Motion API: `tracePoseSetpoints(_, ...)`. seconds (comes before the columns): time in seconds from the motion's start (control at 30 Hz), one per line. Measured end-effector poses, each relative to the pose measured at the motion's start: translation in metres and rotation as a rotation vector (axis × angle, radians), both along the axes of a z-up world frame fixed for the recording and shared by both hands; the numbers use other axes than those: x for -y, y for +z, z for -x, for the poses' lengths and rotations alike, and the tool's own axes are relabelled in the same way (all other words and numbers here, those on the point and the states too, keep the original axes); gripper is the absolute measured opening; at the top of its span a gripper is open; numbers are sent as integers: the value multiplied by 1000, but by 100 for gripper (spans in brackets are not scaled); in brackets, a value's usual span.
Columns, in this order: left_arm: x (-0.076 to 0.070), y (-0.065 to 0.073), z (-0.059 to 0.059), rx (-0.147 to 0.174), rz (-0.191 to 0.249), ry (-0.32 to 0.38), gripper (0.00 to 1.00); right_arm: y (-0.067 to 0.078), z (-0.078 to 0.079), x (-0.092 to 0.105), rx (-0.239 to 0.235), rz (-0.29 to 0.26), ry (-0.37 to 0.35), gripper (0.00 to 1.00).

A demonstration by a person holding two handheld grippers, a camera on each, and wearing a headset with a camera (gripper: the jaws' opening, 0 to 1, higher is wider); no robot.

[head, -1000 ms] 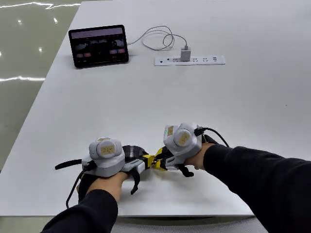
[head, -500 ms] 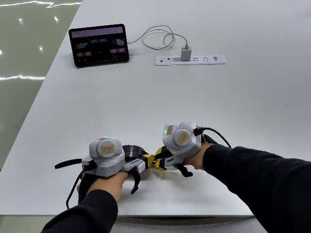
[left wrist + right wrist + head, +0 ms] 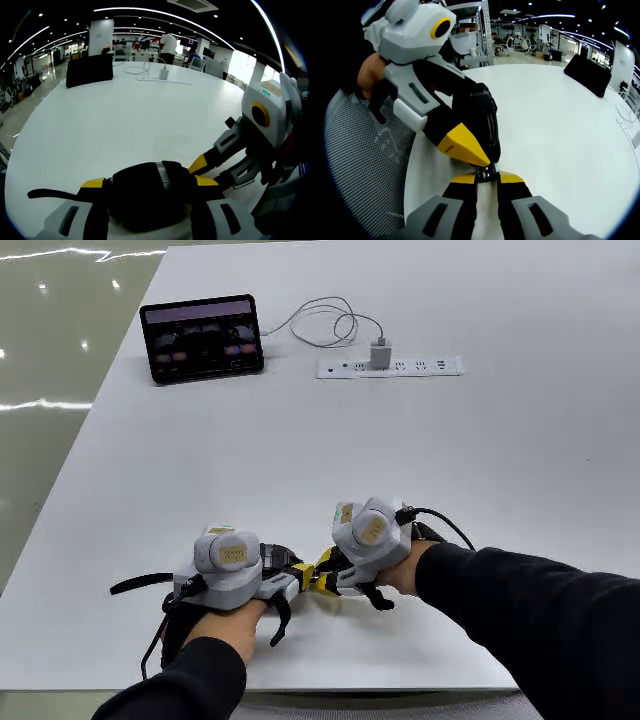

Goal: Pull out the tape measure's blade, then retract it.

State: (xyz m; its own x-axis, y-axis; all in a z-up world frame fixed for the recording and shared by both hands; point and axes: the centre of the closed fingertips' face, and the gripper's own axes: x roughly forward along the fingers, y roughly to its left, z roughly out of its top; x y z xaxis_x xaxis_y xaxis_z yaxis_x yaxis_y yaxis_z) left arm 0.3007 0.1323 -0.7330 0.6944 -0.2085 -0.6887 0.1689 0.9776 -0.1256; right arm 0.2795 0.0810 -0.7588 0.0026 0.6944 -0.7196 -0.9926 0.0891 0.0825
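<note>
place: big open-plan office or lab hall
near: wide white table (image 3: 420,470), plain top, bench-like
far left on table: tablet (image 3: 203,337) propped up, screen on
far on table: power strip (image 3: 390,366) with charger (image 3: 381,350), looped white cable (image 3: 325,318)
floor: glossy, pale green (image 3: 50,360), lamp reflections
ceiling: dark, long light strips (image 3: 150,10) plus rows of spots
far background: desks, person standing (image 3: 168,46), office chairs (image 3: 520,45), metal rack (image 3: 470,30)
near edge: grey mesh chair (image 3: 365,170) beside table
</note>
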Motion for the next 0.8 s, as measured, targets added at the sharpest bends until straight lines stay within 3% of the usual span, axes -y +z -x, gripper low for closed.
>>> tracePoseSetpoints(0.8,0,0,0,1,20,-16,61,1,0,-9,6,-14,14,10)
